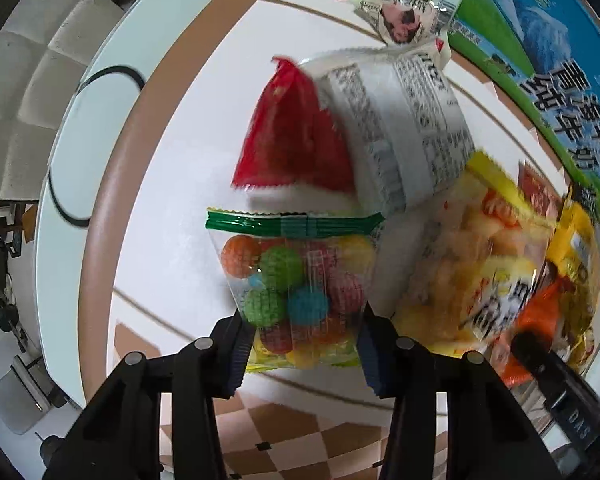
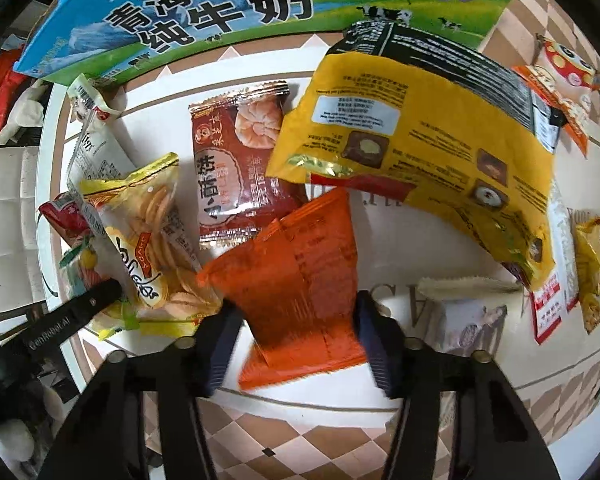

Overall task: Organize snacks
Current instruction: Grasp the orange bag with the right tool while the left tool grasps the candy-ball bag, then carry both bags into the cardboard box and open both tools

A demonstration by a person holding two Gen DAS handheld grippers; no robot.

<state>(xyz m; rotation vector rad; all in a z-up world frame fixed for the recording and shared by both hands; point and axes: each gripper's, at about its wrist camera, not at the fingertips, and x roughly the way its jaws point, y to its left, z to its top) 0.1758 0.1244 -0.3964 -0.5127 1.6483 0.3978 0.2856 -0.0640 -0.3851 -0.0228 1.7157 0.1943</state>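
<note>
The left gripper (image 1: 302, 344) is clamped on the candy bag (image 1: 296, 288), which lies on the table (image 1: 172, 184); a red pack (image 1: 296, 144) touches its top edge at twelve o'clock, with bare table at nine. The right gripper (image 2: 296, 340) pinches the orange pack (image 2: 296, 280), crackers (image 2: 152, 240) crowding at ten, bare tabletop at three.

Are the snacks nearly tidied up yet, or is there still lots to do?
Just starting. Nothing looks sorted yet: packets lie jumbled on the table beside the milk carton box. In hand: the left gripper pinches a clear bag of coloured candy balls, and the right gripper pinches an orange packet. Left: the big yellow bag, the shrimp cracker packet, the chips bag and others.
</note>
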